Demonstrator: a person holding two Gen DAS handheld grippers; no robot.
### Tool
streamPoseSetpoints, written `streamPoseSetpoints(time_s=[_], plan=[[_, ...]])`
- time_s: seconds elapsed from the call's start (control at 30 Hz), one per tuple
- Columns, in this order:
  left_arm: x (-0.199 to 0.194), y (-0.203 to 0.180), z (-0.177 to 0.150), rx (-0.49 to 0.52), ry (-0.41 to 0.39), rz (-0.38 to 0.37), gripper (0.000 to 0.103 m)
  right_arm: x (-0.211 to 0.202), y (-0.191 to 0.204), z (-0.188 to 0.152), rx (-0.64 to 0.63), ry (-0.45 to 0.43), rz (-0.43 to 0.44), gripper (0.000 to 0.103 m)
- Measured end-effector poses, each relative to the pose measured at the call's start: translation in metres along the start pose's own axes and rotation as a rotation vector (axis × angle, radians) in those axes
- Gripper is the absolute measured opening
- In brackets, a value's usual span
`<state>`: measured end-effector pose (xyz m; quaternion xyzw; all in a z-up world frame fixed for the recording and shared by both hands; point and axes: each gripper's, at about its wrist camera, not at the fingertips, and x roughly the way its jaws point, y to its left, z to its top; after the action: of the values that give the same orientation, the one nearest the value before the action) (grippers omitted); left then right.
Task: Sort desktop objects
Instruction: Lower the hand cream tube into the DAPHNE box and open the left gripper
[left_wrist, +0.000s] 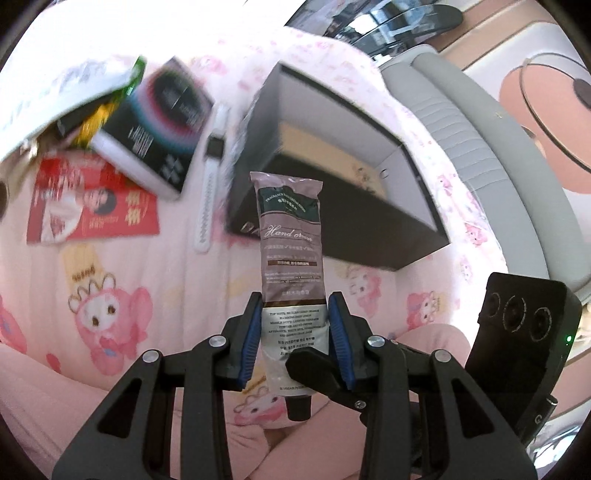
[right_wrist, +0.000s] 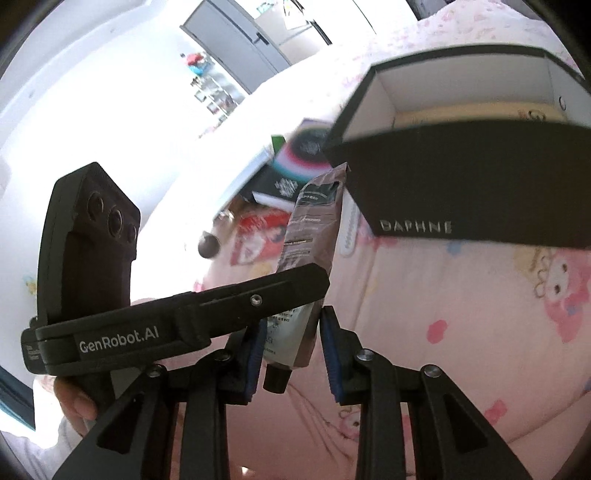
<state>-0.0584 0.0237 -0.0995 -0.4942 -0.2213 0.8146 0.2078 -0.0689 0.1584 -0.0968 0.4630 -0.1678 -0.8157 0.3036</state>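
A mauve and white hand cream tube hangs cap down above the pink cartoon cloth. My left gripper is shut on its lower half, blue pads pressing both edges. One black finger of the right gripper crosses the front of the tube near the cap. In the right wrist view the tube stands between the pads of my right gripper, which looks shut on it just above the cap. An open black box marked DAPHNE lies just beyond the tube.
Left of the box lie a white watch, a black carton with a coloured ring, a red packet and a green-edged pack. A grey padded seat borders the cloth on the right. A hand holds the left gripper's handle.
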Motion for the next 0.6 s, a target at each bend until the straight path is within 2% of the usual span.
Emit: streamPoseSetpoints(time_s=[0.13, 0.23, 0.4, 0.6], plan=[[-0.011, -0.024, 0.016, 0.048, -0.038, -0.013, 0.036, -0.021, 0.007, 0.014, -0.017, -0.049, -0.004, 0.025], [-0.007, -0.037, 0.037, 0.088, -0.038, -0.021, 0.035, -0.031, 0.004, 0.03, -0.025, -0.081, -0.021, 0.025], [0.026, -0.056, 0.101, 0.116, -0.036, -0.025, 0.036, -0.032, -0.022, 0.084, -0.036, -0.108, -0.049, 0.025], [0.073, -0.052, 0.166, 0.082, 0.024, -0.003, 0.036, -0.009, -0.064, 0.14, 0.009, -0.104, -0.087, 0.024]])
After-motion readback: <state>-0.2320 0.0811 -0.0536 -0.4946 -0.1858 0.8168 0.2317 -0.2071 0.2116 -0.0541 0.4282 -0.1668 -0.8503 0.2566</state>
